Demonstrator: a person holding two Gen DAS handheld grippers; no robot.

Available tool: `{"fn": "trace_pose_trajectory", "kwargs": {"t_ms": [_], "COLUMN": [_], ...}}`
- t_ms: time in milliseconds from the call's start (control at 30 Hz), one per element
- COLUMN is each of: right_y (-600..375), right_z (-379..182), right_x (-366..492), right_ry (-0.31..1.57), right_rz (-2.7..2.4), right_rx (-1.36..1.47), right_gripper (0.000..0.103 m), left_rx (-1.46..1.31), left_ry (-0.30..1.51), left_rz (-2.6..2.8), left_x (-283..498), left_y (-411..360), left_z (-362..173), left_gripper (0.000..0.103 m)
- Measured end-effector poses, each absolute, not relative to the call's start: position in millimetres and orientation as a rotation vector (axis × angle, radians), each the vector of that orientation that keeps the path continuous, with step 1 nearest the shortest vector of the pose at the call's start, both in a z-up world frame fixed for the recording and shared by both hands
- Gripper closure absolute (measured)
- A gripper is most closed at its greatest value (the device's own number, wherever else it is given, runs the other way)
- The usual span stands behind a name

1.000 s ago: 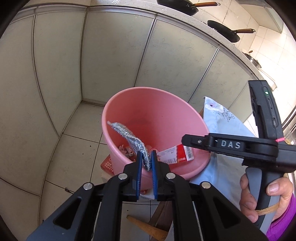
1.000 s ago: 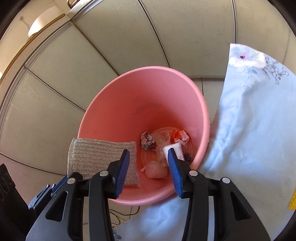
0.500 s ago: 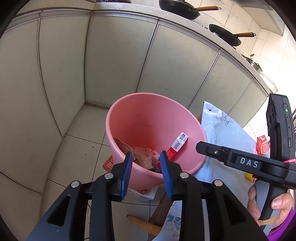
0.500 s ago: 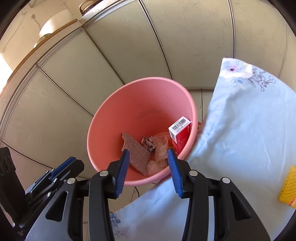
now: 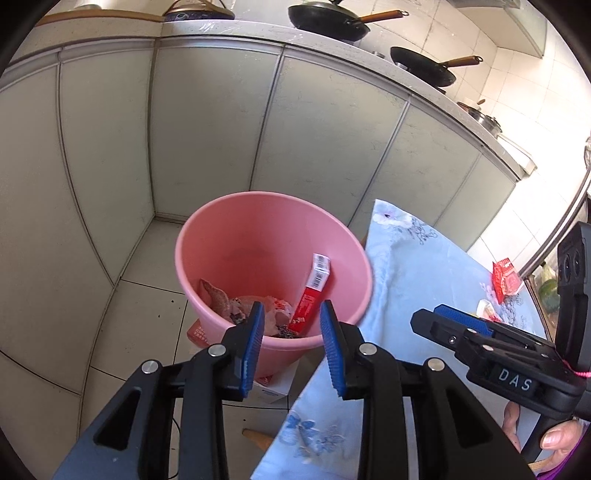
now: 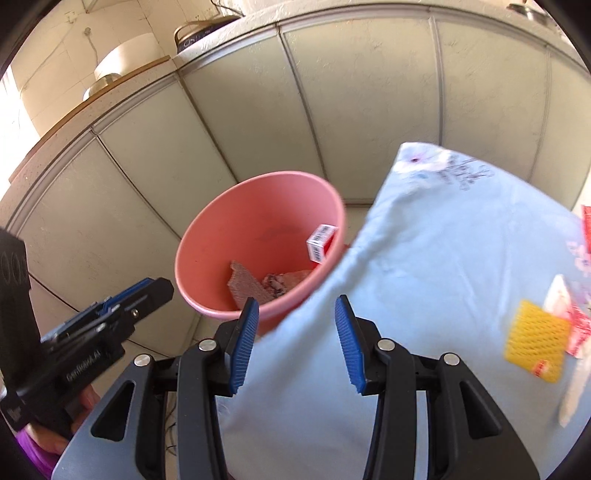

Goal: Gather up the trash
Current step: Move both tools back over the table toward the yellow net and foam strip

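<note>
A pink bucket stands on the floor beside the table; it also shows in the right wrist view. Inside lie a red box, a silver-brown pad and crumpled scraps; the box and pad show in the right wrist view too. My left gripper is open and empty, above the bucket's near rim. My right gripper is open and empty, over the table's corner. On the table lie a yellow foam net and red wrappers.
A pale blue flowered tablecloth covers the table right of the bucket. Grey cabinet doors stand behind it, with black pans on the counter. A red-and-white box lies on the floor under the bucket.
My left gripper opened and dropped the silver pad into the bucket; the red box fell in too. Both grippers drew back and up from the bucket, the right one toward the table.
</note>
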State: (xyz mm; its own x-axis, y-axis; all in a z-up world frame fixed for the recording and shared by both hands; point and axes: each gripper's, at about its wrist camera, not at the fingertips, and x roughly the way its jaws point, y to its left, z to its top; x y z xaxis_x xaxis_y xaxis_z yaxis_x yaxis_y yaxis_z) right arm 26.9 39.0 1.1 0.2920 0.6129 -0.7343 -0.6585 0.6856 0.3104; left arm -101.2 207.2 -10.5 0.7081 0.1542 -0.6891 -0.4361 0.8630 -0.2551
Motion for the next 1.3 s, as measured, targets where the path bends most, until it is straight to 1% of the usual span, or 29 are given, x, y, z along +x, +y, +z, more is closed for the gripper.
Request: {"fn": "trace_pose_trajectory", "kwargs": {"t_ms": [300,533,1300], "right_y": [-21.6,-64.1,-136.0], "right_z": [9.8,7.6,32.0], "right_x": [26.4,31.3,13.7], "right_ry": [0.864,0.864,0.801], "right_rz": [0.737,0.643,0.486], "right_rx": [-0.041,0.011,0.110], "right_gripper": [0.059,0.059,0.059], "left_rx": [-0.370,-0.372,-0.360], "left_ry": [0.728,0.743,0.686], "left_rz": [0.281,0.231,0.124], "left_x": [-86.5,-76.8,-88.0], "left_y": [175.5,158.3,124.8], "left_z": [-4.4,-4.5,11.2], "left_gripper": [0.073,0.073,0.073]}}
